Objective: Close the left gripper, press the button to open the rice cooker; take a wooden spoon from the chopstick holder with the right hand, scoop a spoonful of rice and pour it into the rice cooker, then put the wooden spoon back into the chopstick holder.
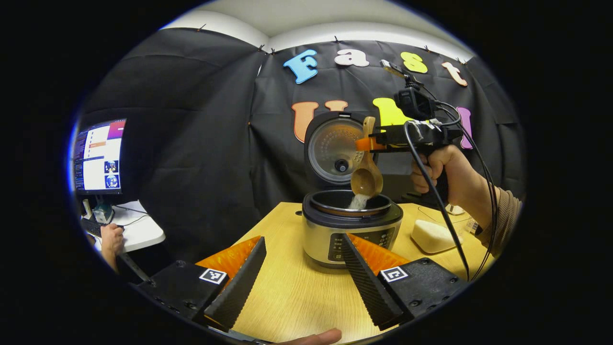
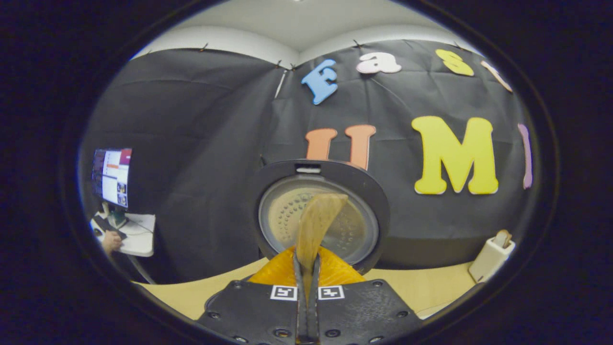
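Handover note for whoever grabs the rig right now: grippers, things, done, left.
Right gripper: shut on the wooden spoon, gripping its handle, bowl tipped down over the pot.
Left gripper: open, fingers spread, holding nothing, low over the table in front of the rice cooker.
Rice cooker: lid up; rice is falling from the spoon into the pot.
Chopstick holder: on the table, off to the right in the right gripper view.
Done: lid opened, spoon taken, rice scooped.
Left: finish the pour, put the spoon back in the chopstick holder.
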